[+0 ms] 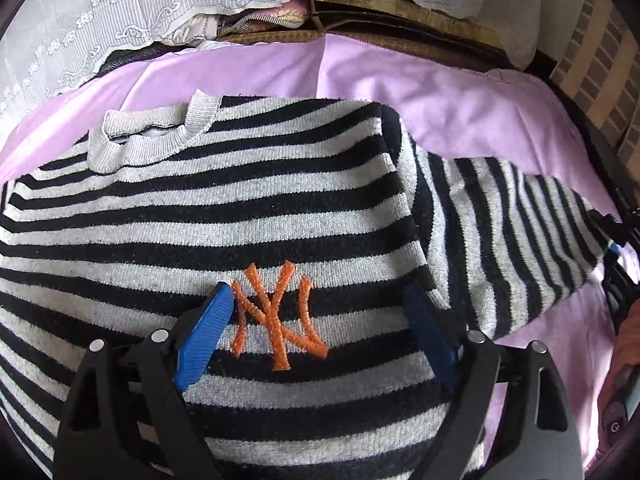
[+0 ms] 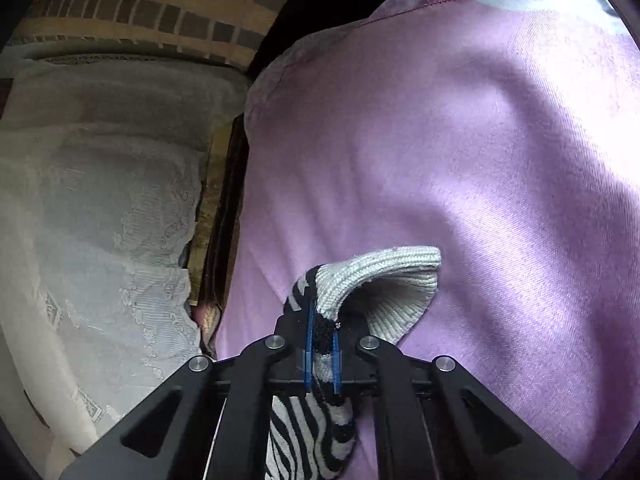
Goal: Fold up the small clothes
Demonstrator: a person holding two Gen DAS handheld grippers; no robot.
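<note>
A small black-and-white striped sweater (image 1: 240, 208) with an orange embroidered logo (image 1: 276, 316) lies front up on a lilac sheet (image 1: 460, 104). Its grey ribbed collar (image 1: 156, 132) points away from me. My left gripper (image 1: 320, 312) hovers over the chest with its blue pads wide apart on either side of the logo, open and holding nothing. The sweater's right sleeve (image 1: 520, 232) stretches out to the right edge of the left wrist view. My right gripper (image 2: 322, 336) is shut on that sleeve (image 2: 316, 432) just behind its ribbed cuff (image 2: 384, 284), which flares out past the fingertips.
White lace fabric (image 1: 100, 28) and a pile of folded textiles (image 1: 272, 20) lie along the far side of the sheet. A brick-patterned surface (image 1: 600, 64) stands at the right. In the right wrist view the lace cloth (image 2: 100, 200) hangs left of the lilac sheet (image 2: 480, 160).
</note>
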